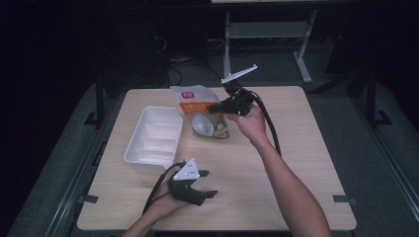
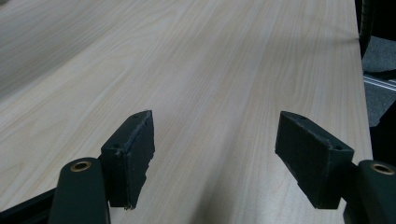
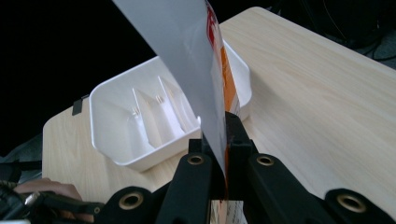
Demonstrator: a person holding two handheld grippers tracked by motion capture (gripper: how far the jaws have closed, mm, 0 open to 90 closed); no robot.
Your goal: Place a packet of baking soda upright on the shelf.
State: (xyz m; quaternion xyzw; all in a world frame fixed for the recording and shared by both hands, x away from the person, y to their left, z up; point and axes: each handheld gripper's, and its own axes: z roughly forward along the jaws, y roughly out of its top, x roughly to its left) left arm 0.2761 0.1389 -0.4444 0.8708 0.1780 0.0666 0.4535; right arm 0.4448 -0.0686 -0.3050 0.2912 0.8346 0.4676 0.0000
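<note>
Here we found the white divided tray at the left of the wooden table, its long axis running away from us, with the left gripper resting on the bare board just in front of the tray's near end. In the left gripper view its jaws stood wide apart with nothing but wood grain between them.

Moving right, the snack bag stood up off the table just beside the tray's far right corner, orange and white at the top with a pale round picture lower down. The right gripper was clamped tight on the bag's right edge, held above the table by the right hand.

We judged the coming move to turn on one relation: the tray lay to the left of the held bag and slightly nearer us, so the bag would have to travel leftward to end over a compartment. The right hand already had the bag; the left was nearer the tray but idle.

The right gripper view showed us what the high view could not: the thin bag sheet pinched between the two pads, and the tray's inner dividers beyond it, apparently empty. The high view alone gave us both hands together.
</note>
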